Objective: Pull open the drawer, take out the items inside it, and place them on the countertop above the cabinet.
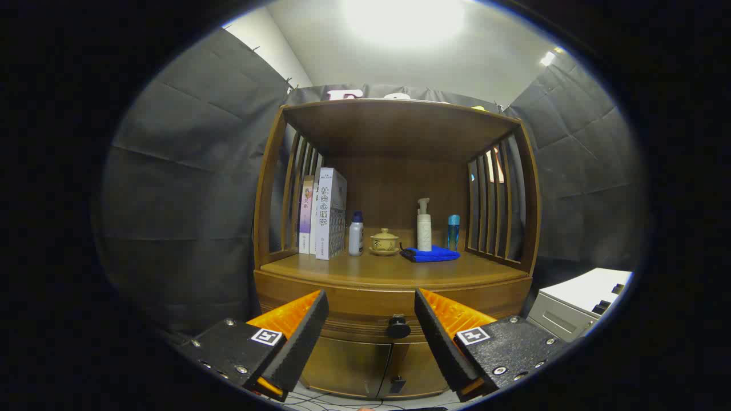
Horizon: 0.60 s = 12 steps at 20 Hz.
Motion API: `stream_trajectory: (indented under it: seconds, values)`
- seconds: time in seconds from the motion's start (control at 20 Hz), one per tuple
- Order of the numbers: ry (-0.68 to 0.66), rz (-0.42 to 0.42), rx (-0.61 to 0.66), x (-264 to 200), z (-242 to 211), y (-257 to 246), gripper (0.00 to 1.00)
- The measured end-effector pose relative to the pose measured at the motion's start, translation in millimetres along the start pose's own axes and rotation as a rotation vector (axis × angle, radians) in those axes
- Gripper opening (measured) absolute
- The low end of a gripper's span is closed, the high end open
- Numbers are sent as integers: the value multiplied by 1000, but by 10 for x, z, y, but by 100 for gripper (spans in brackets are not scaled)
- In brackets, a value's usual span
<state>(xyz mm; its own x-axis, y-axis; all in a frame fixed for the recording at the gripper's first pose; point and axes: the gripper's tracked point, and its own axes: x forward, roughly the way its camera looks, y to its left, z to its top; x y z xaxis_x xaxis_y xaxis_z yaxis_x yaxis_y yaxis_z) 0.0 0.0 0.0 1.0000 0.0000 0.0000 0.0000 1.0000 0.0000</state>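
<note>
Claw (371, 319) spread wide, holding nothing; its 2 black-padded fingers (302, 337) with orange backing angle inward toward each other at their tips. Straight ahead, seen in the gap between the fingers, sits the dark round knob (398, 326) of the drawer (365, 302), apart from both pads, not touched. Drawer front is flush with the wooden cabinet (394, 257), so it reads as closed; its contents are hidden. Below the drawer, 2 lower cabinet doors (348, 365) meet at a centre seam with a small dark latch. Above the drawer, beyond the fingers, the counter (394, 267) carries a row of things under a wooden canopy with slatted sides. From the left: 3 upright books (325, 214) leaning against the slats, a white bottle with a dark blue cap (356, 234) just beside them, a small lidded yellow-green cup on a saucer (384, 242), a white pump bottle (424, 225), and a slim blue bottle (453, 231) near the right slats. A folded blue cloth (431, 254) lies in front of the pump bottle and the blue bottle. Off to the right of the cabinet, lower down, stands a pale grey box-like unit (577, 308), well apart from the claw. A bright ceiling light (402, 20) glares overhead.
</note>
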Motion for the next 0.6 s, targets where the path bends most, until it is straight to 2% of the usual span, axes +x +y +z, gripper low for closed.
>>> stream_trajectory:
  seconds: [0.6]
  values:
    - [-3, -4, 4, -8, 9, -3, 95]
